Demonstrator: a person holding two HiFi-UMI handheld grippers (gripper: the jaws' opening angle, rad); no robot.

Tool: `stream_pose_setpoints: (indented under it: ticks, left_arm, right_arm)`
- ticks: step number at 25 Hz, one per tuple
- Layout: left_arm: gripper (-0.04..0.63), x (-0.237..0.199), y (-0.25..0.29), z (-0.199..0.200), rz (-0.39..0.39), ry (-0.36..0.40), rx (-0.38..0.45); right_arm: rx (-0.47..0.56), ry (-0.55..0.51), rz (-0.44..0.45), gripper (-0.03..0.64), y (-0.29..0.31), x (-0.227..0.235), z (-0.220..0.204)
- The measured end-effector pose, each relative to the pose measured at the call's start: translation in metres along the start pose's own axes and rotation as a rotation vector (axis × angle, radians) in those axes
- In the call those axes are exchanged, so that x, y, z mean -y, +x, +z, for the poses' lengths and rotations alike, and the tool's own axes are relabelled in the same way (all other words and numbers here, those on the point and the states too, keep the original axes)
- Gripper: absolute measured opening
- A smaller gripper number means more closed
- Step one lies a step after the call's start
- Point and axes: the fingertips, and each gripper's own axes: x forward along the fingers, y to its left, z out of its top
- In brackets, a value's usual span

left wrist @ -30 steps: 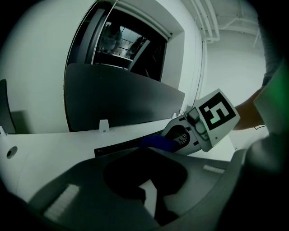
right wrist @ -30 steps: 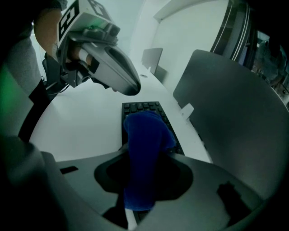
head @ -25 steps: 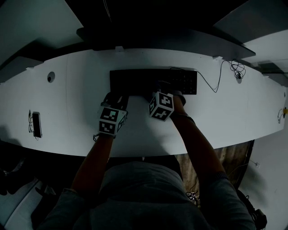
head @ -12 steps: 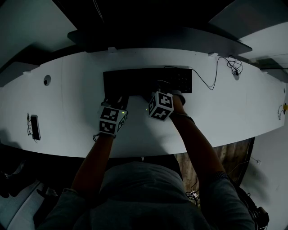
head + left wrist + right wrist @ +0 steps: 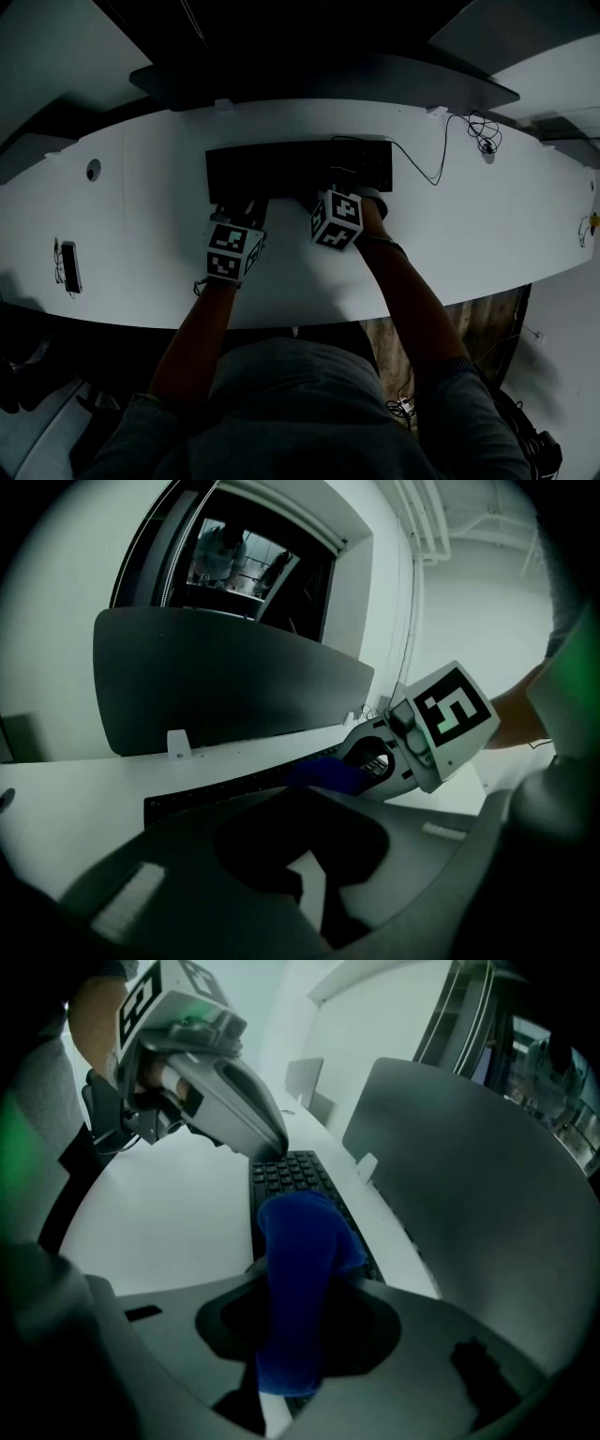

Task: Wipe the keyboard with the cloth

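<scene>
A black keyboard [image 5: 281, 167] lies on the white desk [image 5: 469, 234] in front of a dark panel. My right gripper [image 5: 325, 194] is shut on a blue cloth [image 5: 298, 1269], which hangs down onto the keys right of the keyboard's [image 5: 292, 1174] middle. My left gripper [image 5: 242, 210] is shut with nothing in it, its tips at the keyboard's near left edge. In the right gripper view the left gripper's fingers [image 5: 246, 1110] taper to a point on the keys. The left gripper view shows the cloth [image 5: 328, 774] under the right gripper [image 5: 375, 766].
A phone [image 5: 67, 265] lies at the desk's far left, beyond a round cable hole [image 5: 92, 170]. The keyboard's cable [image 5: 431, 167] runs right to a coil [image 5: 480, 131]. A dark screen panel [image 5: 319, 80] stands behind the keyboard. The desk's front edge is just before my arms.
The head view has shifted, so the keyboard and desk sit a little further left and higher. Both grippers hold almost the same places, slightly further right along the keyboard.
</scene>
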Motion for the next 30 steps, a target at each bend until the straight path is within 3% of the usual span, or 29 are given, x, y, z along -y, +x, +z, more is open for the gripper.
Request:
stream_pose_setpoints:
  ticks: [30]
  left_arm:
    - [0.008,0.046,0.030,0.006,-0.014,0.009,-0.017]
  right_arm:
    - [-0.009,0.044,-0.015,0.138,-0.026,0.013,-0.058]
